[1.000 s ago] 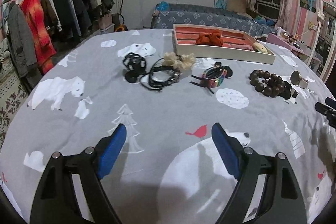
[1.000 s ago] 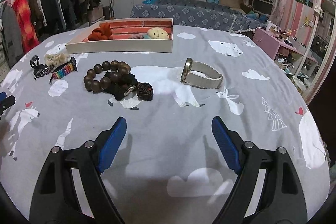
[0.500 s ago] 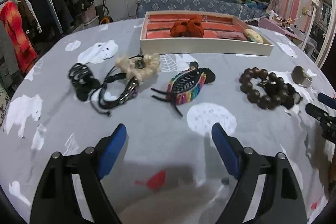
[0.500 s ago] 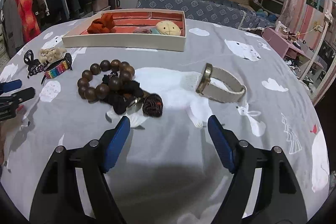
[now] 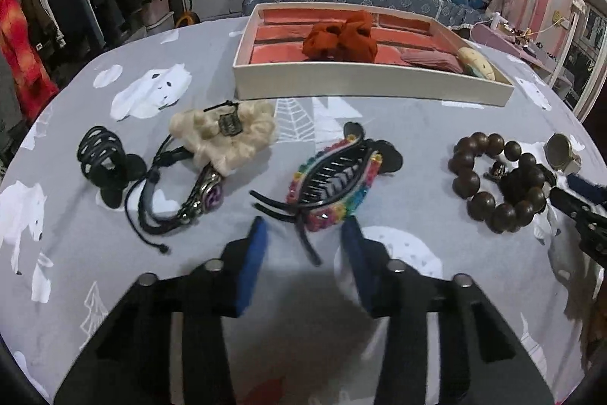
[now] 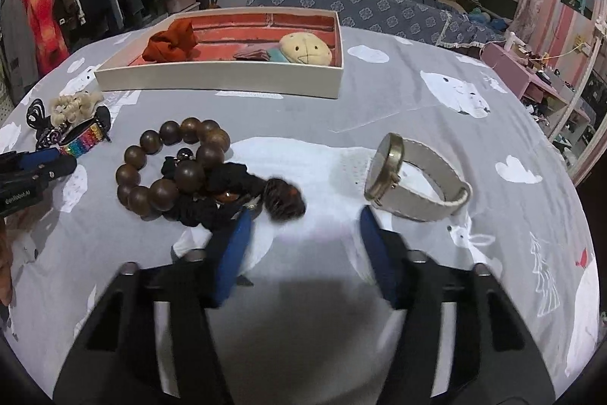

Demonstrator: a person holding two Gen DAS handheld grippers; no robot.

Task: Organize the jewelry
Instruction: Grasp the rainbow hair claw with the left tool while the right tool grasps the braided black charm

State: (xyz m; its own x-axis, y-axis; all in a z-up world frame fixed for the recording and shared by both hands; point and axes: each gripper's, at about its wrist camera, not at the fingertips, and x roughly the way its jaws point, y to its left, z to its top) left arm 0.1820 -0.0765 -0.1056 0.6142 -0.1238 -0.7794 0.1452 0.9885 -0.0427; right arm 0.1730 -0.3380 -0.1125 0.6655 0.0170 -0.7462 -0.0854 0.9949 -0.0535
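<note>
A rainbow hair claw (image 5: 334, 177) lies on the grey bedspread, and its black tail reaches between the blue fingers of my left gripper (image 5: 303, 230). The jaws are closing and the pads stand clear of the claw. My right gripper (image 6: 303, 217) is closing too, just short of a small dark brown knot (image 6: 284, 200) beside a black scrunchie (image 6: 212, 192) and a brown bead bracelet (image 6: 170, 166); nothing is pressed between its pads. A beige watch (image 6: 413, 177) lies by its right finger. The white tray (image 5: 371, 82) with an orange lining stands further back and holds an orange scrunchie (image 5: 341, 37).
Left of the claw lie a cream scrunchie (image 5: 227, 135), a dark cord bracelet (image 5: 182, 200) and a black claw clip (image 5: 102, 158). A cream plush piece (image 6: 305, 48) sits in the tray (image 6: 216, 82). A clothes rack (image 5: 57, 10) stands at the far left.
Both grippers moved forward and lower towards the items. Their jaws narrowed from wide open. The hair claw's tail now lies between the left fingers.
</note>
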